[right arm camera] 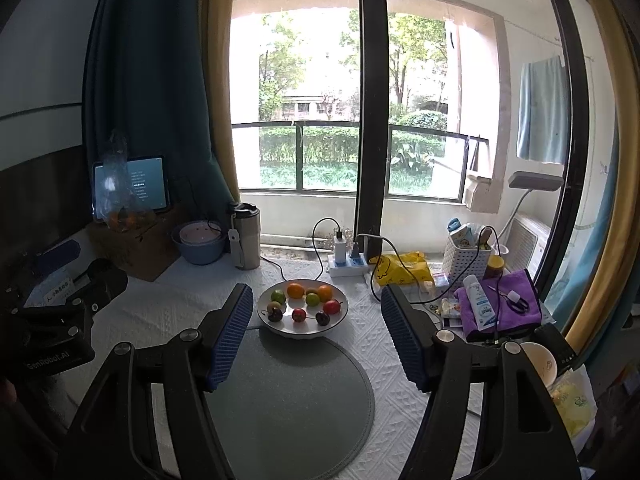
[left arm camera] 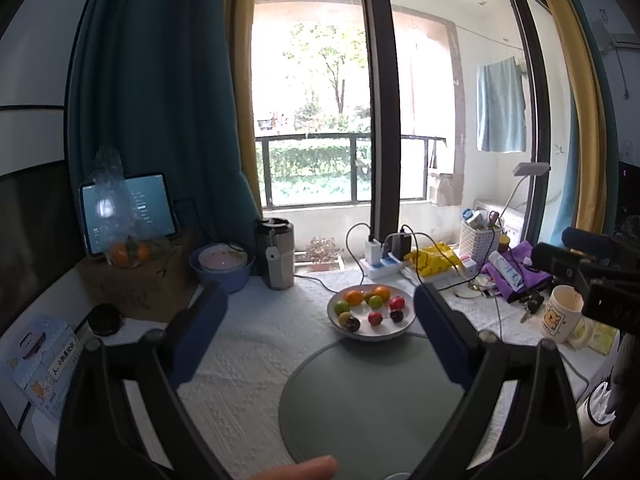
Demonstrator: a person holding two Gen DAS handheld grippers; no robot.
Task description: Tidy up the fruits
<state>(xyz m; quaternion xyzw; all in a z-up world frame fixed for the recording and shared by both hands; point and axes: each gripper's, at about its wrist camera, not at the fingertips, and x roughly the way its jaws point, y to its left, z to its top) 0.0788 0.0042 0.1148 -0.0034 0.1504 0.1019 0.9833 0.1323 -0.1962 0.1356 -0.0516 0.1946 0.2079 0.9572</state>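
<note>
The left hand-held gripper (left arm camera: 320, 316) is held with fingers spread apart, nothing between them, short of the white plate (left arm camera: 372, 334). Oranges, green, red and dark fruits are carried on that plate. The right hand-held gripper (right arm camera: 316, 332) is likewise spread wide before the plate.

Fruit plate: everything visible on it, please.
The plate is white, round and shallow, looks ceramic, and sits flat on the white tablecloth, its near edge at the grey mat. It holds nine small fruits: two orange, three green, two red, two dark. Both grippers, left and right, are open, short of it.
</note>
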